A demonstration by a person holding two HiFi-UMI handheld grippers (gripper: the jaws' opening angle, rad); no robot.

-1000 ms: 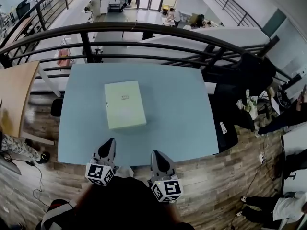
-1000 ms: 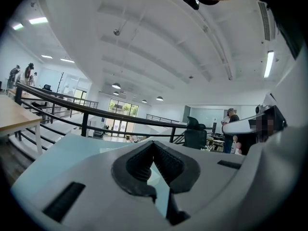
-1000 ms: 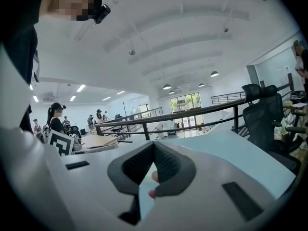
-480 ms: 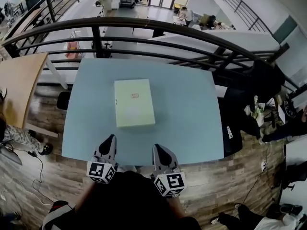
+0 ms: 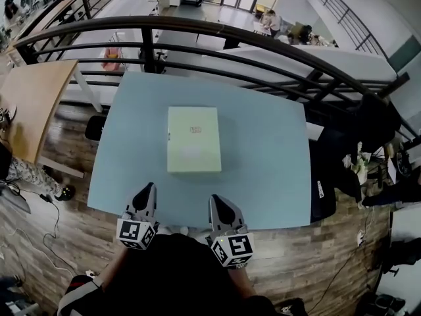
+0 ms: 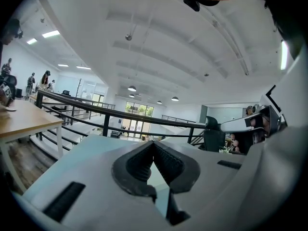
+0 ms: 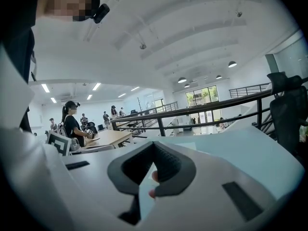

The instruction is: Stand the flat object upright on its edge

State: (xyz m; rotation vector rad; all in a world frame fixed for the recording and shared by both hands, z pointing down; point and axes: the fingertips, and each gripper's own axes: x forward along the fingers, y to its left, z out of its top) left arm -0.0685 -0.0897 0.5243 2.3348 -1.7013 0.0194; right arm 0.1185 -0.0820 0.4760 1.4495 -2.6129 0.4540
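While box lies flat, red label illegible, L gripper & R gripper pressed together.

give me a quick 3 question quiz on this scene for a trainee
1. Fill in: the jaws of the left gripper and right gripper are ____.
2. True or false: the pale green box stands upright on its edge.
3. What touches the box? A) left gripper B) right gripper C) only the blue table
Key: 1 shut; 2 false, it lies flat; 3 C.
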